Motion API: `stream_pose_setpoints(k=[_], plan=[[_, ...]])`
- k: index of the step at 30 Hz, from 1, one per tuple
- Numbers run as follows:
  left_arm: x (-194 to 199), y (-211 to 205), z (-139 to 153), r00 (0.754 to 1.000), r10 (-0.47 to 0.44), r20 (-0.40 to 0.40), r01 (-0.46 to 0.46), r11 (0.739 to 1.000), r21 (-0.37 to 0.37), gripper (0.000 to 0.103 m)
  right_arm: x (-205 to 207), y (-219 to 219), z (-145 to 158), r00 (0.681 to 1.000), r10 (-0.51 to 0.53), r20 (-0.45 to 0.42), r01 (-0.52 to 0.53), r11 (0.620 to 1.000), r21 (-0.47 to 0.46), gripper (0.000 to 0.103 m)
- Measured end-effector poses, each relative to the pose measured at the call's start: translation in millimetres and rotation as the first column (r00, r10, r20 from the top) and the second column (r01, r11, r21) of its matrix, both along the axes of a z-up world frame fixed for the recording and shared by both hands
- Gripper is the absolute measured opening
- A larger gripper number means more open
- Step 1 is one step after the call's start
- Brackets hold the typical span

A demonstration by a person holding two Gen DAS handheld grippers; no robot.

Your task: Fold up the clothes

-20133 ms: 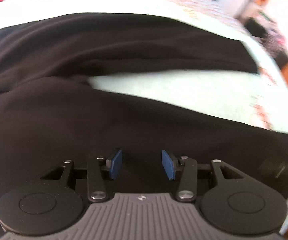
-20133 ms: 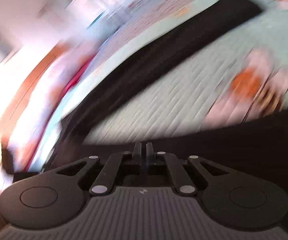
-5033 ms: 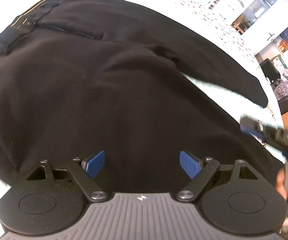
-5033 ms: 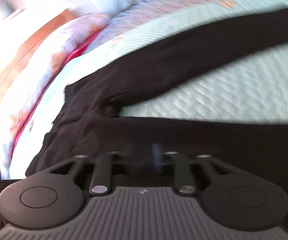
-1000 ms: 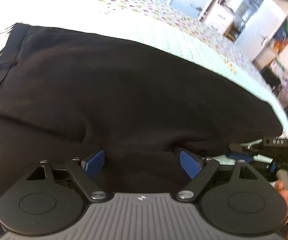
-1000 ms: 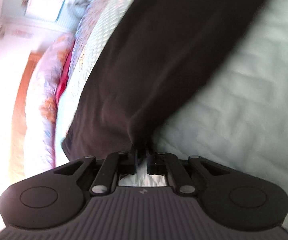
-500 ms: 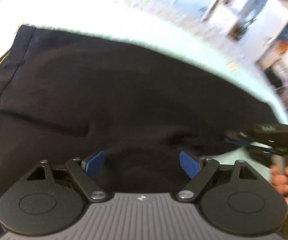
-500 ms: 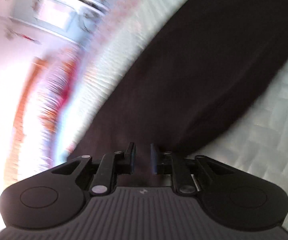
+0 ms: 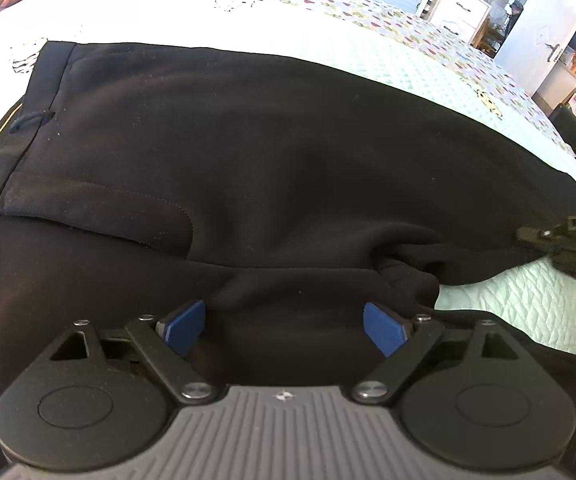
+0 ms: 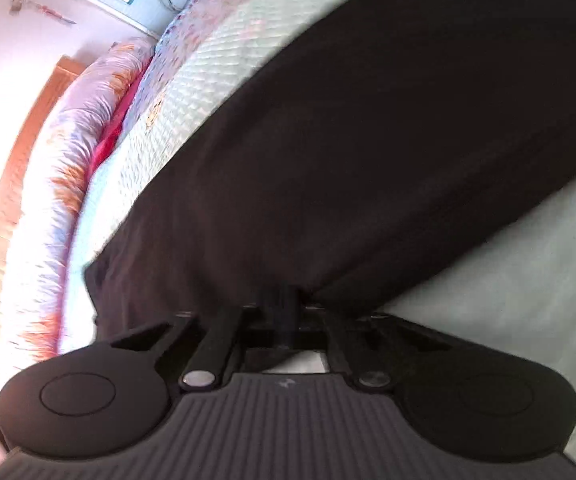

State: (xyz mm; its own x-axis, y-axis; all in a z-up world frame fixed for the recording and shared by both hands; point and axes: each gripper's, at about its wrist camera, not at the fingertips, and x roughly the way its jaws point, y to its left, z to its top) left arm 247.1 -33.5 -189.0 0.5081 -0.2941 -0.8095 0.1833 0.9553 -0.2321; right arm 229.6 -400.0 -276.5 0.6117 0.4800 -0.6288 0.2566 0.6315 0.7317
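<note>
**Black trousers lie crosswise, right jaws at the cuff end**

Black soft-knit trousers (image 9: 288, 152) lie on the pale green quilted bed (image 9: 527, 300), one leg laid over the other, their long axis running from the waistband at far left to the leg ends at right. The left gripper (image 9: 284, 322) hovers over the rumpled near edge at mid-length, its blue-padded jaws wide apart and holding nothing. The right gripper (image 10: 286, 300) sits at the leg end, jaws drawn together on the dark cloth. So the right hand is nearer the cuffs, the left nearer the middle; any fold along the length would likely turn on carrying that held end toward the waistband.
</note>
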Motion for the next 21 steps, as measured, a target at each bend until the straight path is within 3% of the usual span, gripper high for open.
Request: stream_pose_setpoints(k=[4, 7, 9, 12, 14, 15, 16, 17, 18, 20, 21], plan=[[0.5, -3.5, -0.7, 1.0, -0.004, 0.004, 0.004, 1.0, 0.017, 0.09, -15.5, -102.4, -4.7, 0.986, -0.163, 0.033, 0.163, 0.987, 0.007, 0.0], [0.5, -6.0, -0.3, 1.0, 0.002, 0.007, -0.002, 1.0, 0.029, 0.092, -27.6, -180.4, -8.5, 0.945, -0.322, 0.064, 0.322, 0.947, 0.001, 0.0], [-0.5, -7.4, 1.5, 1.0, 0.008, 0.009, -0.008, 0.999, 0.033, 0.093, -40.3, -217.5, -4.0, 0.875, -0.477, 0.085, 0.482, 0.875, -0.041, 0.0], [-2.0, -9.4, 4.3, 1.0, 0.017, 0.011, -0.017, 0.999, 0.037, 0.093, -62.1, -261.9, 5.0, 0.721, -0.683, 0.118, 0.693, 0.715, -0.096, 0.0], [-3.0, -10.7, 6.1, 1.0, 0.023, 0.013, -0.023, 0.999, 0.04, 0.091, -73.2, -259.9, 13.8, 0.676, -0.726, 0.128, 0.737, 0.666, -0.115, 0.001], [-3.6, -11.4, 7.2, 1.0, 0.026, 0.014, -0.026, 0.999, 0.041, 0.089, -77.4, -251.4, 19.9, 0.661, -0.736, 0.146, 0.751, 0.646, -0.137, 0.006], [-5.0, -11.8, 12.2, 1.0, 0.022, 0.013, -0.022, 0.999, 0.028, 0.088, -75.7, -237.3, 26.2, 0.669, -0.723, 0.172, 0.744, 0.652, -0.147, 0.01], [-6.3, -13.1, 18.3, 1.0, 0.011, 0.023, -0.011, 1.0, 0.016, 0.088, -70.1, -222.0, 32.0, 0.692, -0.695, 0.197, 0.721, 0.678, -0.143, 0.022], [-7.9, -15.8, 26.2, 0.999, -0.004, 0.048, 0.004, 1.0, 0.009, 0.088, -57.6, -204.6, 35.1, 0.744, -0.636, 0.204, 0.664, 0.737, -0.124, 0.03], [-6.3, -20.9, 40.1, 0.995, -0.032, 0.091, 0.033, 0.999, -0.014, 0.088, -22.1, -166.8, 37.7, 0.867, -0.456, 0.202, 0.476, 0.877, -0.061, 0.032], [-3.5, -23.4, 46.2, 0.993, -0.045, 0.109, 0.048, 0.998, -0.03, 0.088, -4.4, -147.9, 38.9, 0.911, -0.357, 0.206, 0.37, 0.928, -0.03, 0.032]])
